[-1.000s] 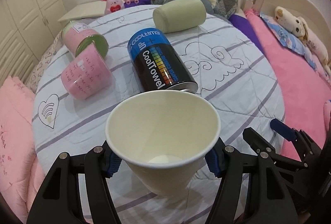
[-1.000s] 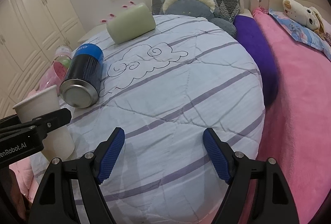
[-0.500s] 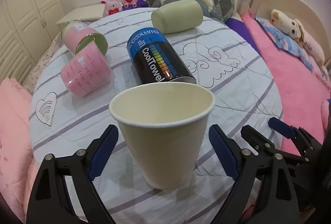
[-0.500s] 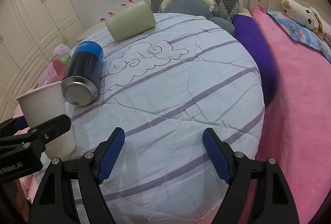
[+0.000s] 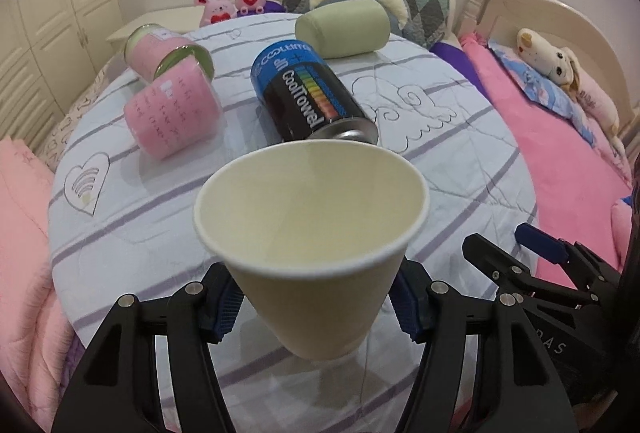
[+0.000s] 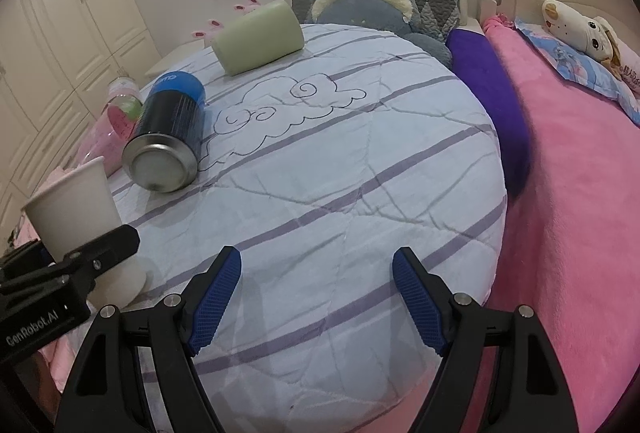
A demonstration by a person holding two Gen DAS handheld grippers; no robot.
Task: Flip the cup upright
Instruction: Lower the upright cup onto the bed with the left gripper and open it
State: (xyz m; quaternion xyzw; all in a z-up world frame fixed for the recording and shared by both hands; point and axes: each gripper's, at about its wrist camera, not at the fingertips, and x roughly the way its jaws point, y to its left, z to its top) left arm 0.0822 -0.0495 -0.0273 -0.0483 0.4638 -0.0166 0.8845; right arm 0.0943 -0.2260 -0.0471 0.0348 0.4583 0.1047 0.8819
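Note:
A cream paper cup (image 5: pixel 316 241) stands upright, mouth up, on the round striped cushion (image 5: pixel 460 169). My left gripper (image 5: pixel 316 307) is open, its blue pads on either side of the cup's lower wall with small gaps. In the right wrist view the cup (image 6: pixel 80 221) stands at the far left, partly behind the left gripper's black finger. My right gripper (image 6: pixel 316 299) is open and empty over the cushion's (image 6: pixel 340 173) front part, well to the right of the cup.
A blue and black CoolTowel can (image 5: pixel 308 97) lies on its side just behind the cup. Two pink jars (image 5: pixel 172 113) lie to the left, a green roll pillow (image 5: pixel 344 27) at the back. Pink bedding (image 6: pixel 580 193) lies to the right.
My left gripper opened and let go of the cup half a second ago, pulled back a little, and has now come closer around the cup again. The right gripper barely moved.

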